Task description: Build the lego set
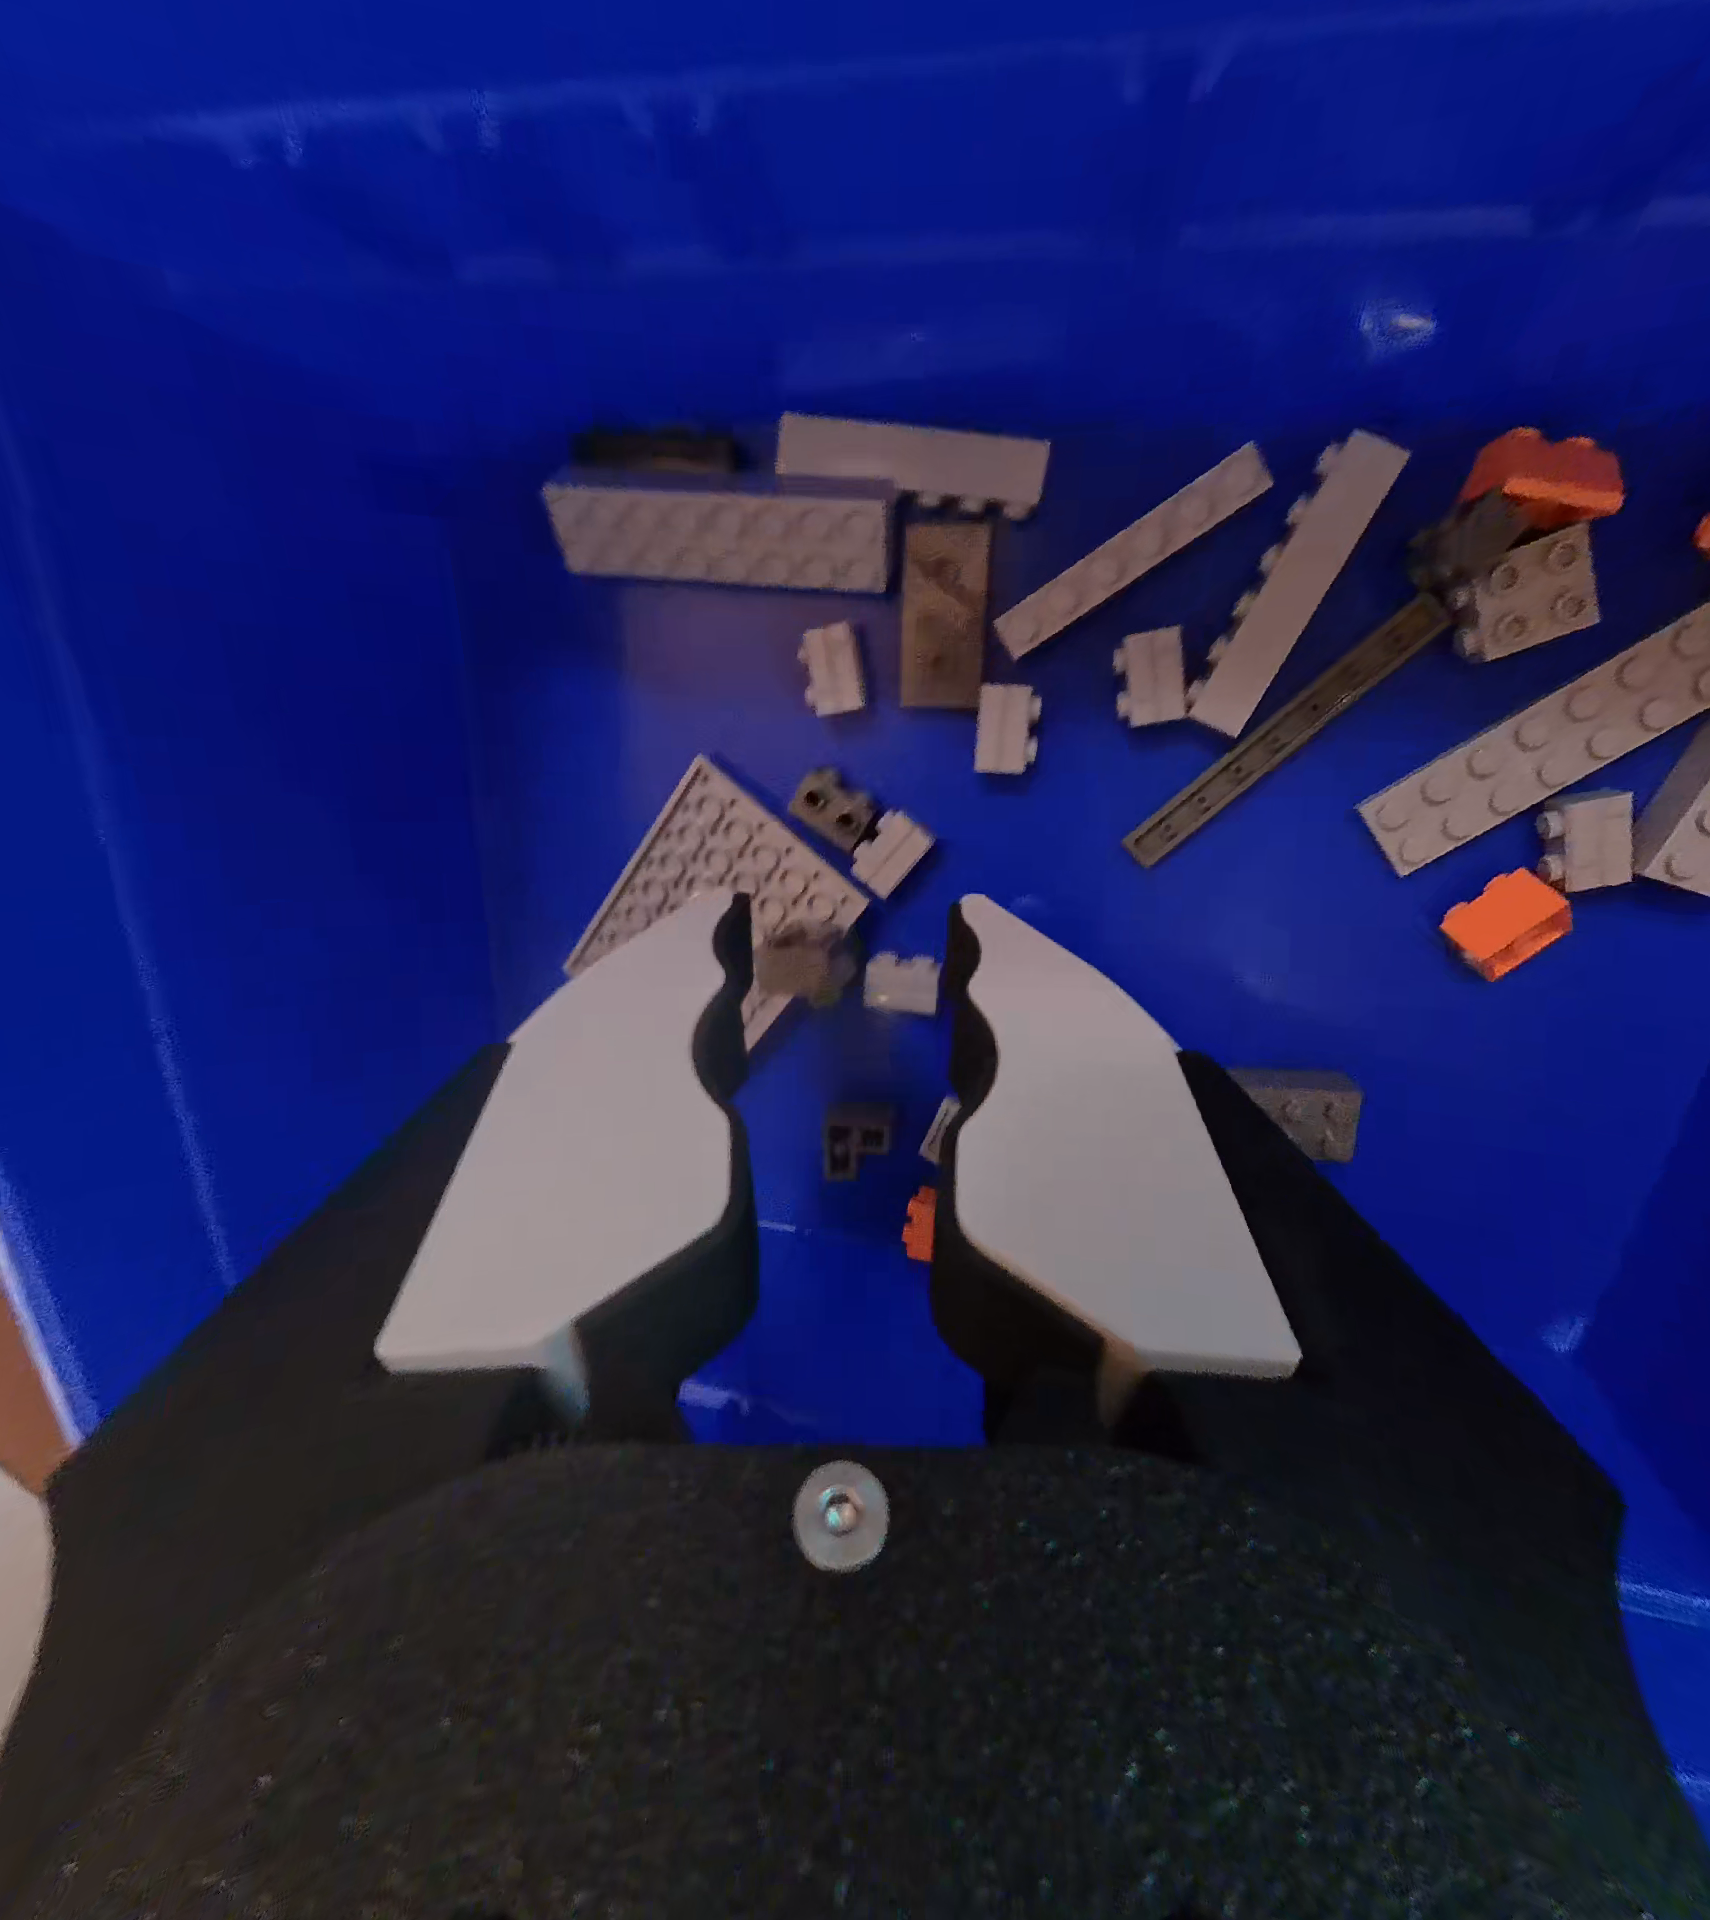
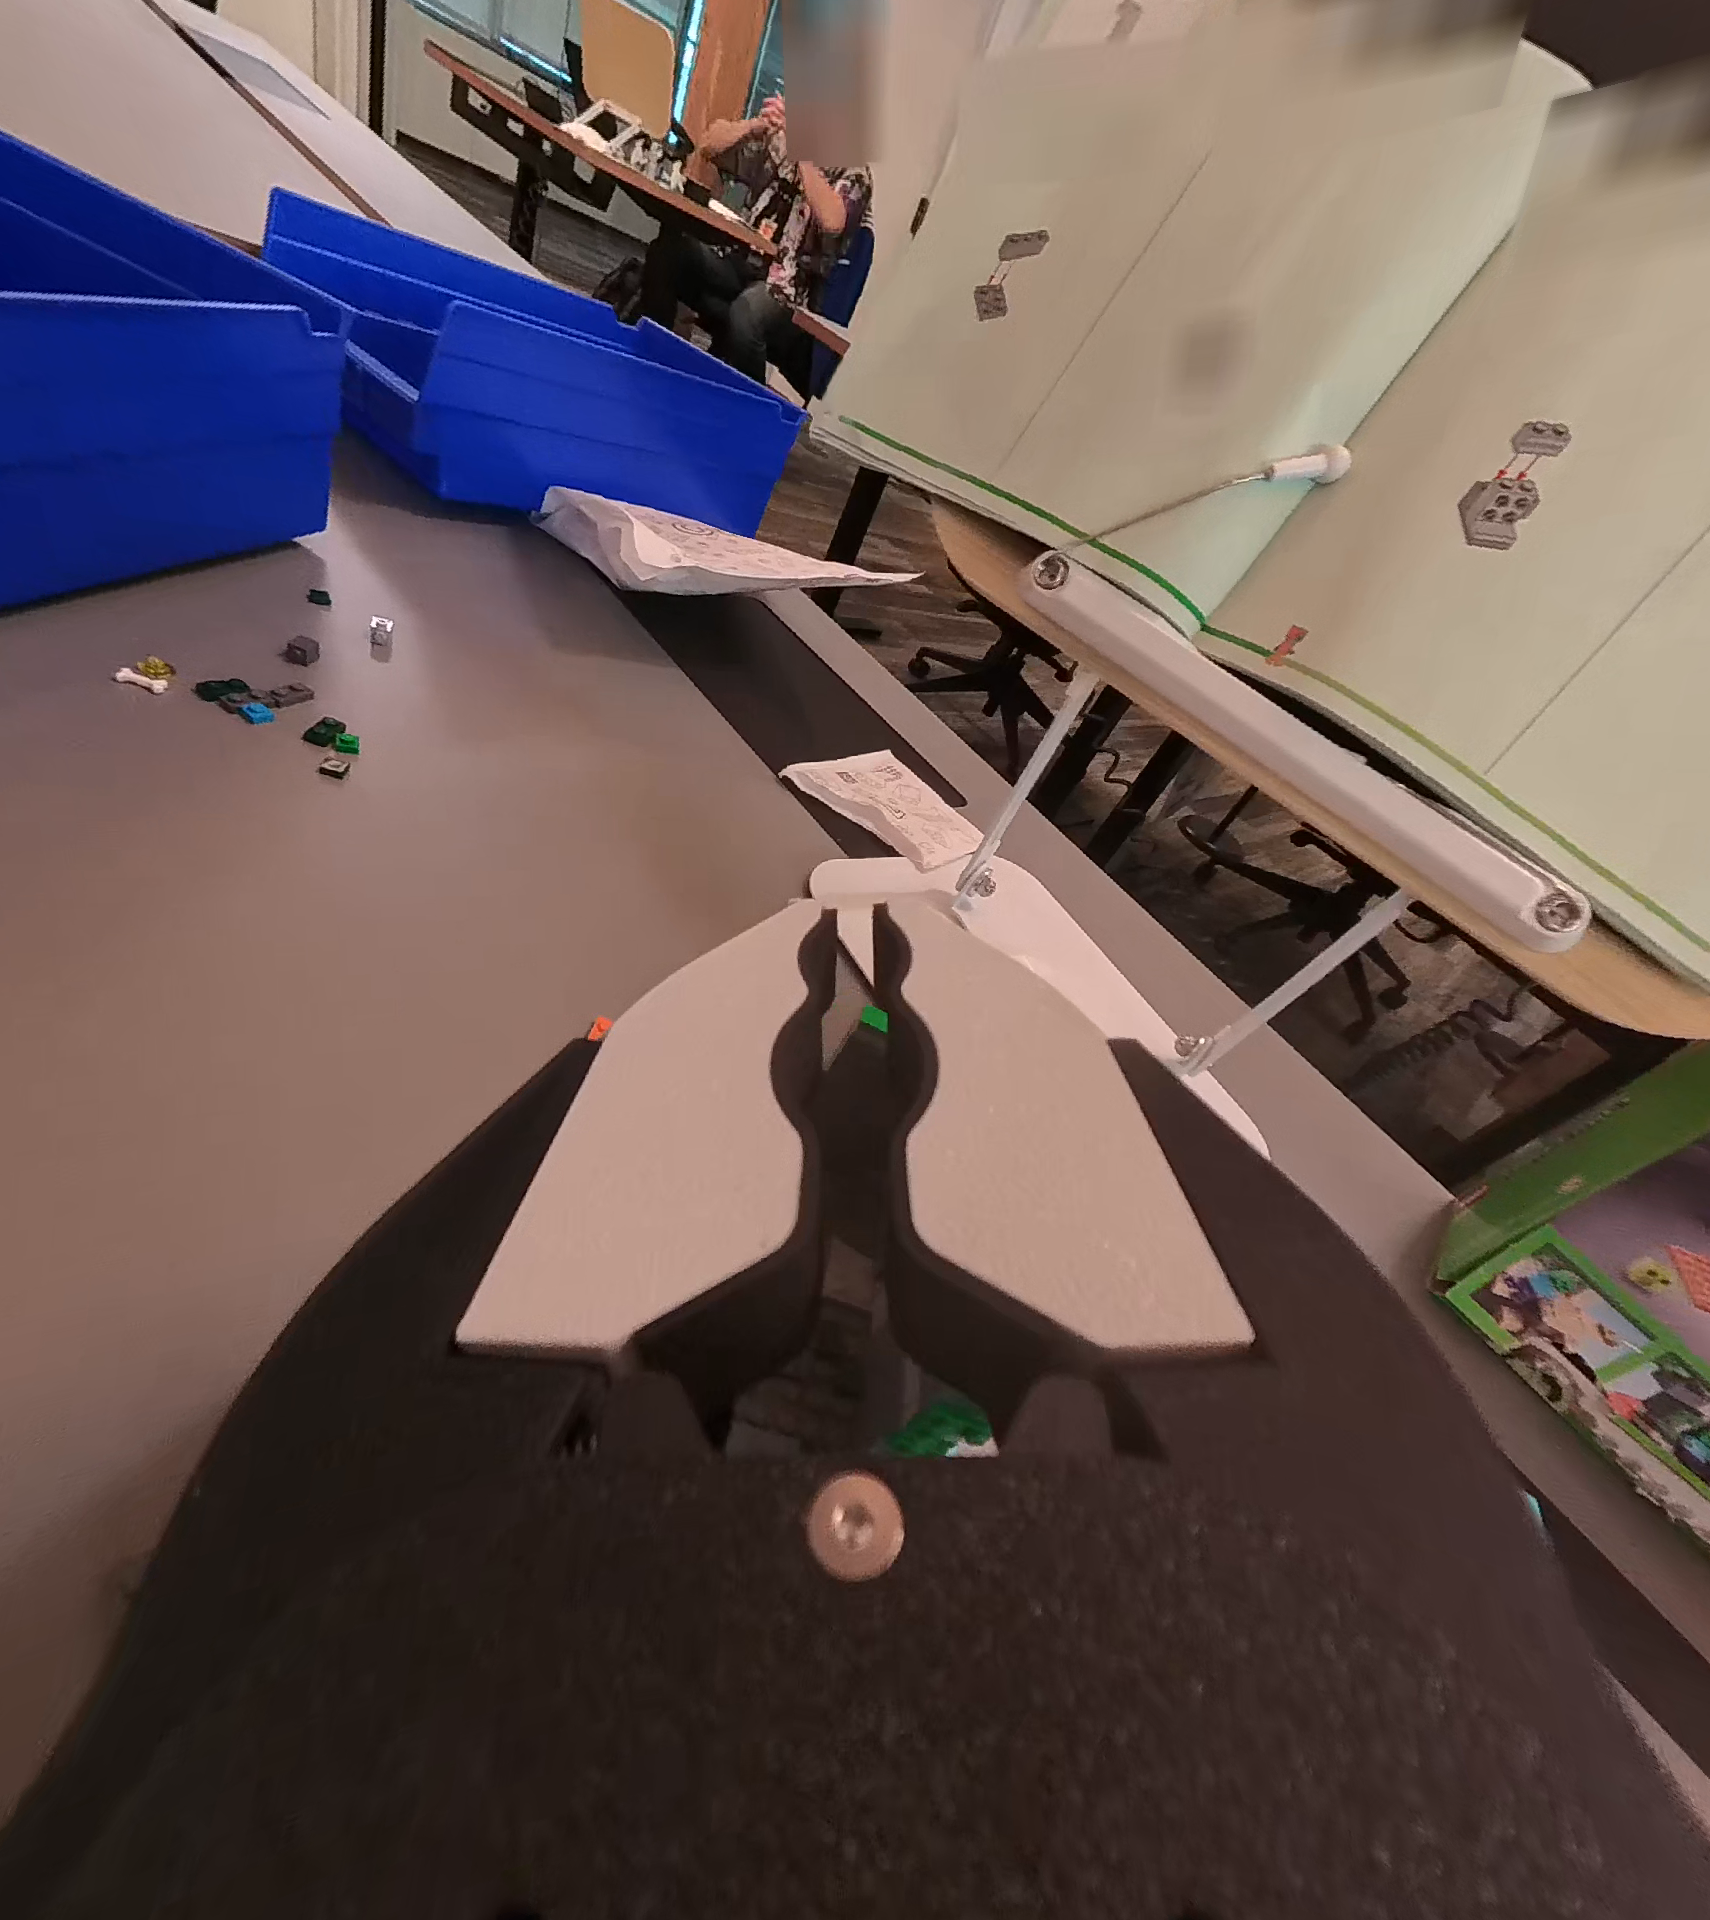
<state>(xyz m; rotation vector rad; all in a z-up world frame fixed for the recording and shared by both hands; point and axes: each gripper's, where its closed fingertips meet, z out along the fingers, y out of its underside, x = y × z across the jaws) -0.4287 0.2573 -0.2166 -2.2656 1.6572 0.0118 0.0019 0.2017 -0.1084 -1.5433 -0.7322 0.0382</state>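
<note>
In the left wrist view my left gripper (image 1: 849,920) is open and empty, low inside a blue bin (image 1: 207,623). A small light grey brick (image 1: 901,982) and a dark grey piece (image 1: 804,966) lie just beyond its fingertips. Several grey bricks and plates, such as a long grey plate (image 1: 1578,727), and orange bricks (image 1: 1505,923) lie on the bin floor. In the right wrist view my right gripper (image 2: 853,935) is nearly closed on a thin grey lego piece (image 2: 843,997). Green parts (image 2: 939,1432) show below the jaws, mostly hidden.
Blue bins (image 2: 103,436) stand at the back left of the grey table (image 2: 207,1039), with small loose pieces (image 2: 290,696) before them. An instruction booklet (image 2: 1453,416) rests on a white stand (image 2: 1287,769). The lego box (image 2: 1661,1330) lies at the right. A person sits far behind. The gap from one gripper's tips to the other's is roughly 45 cm. To reach the long grey plate (image 1: 1578,727) in a straight line is about 11 cm for my left fingers, about 40 cm for my right.
</note>
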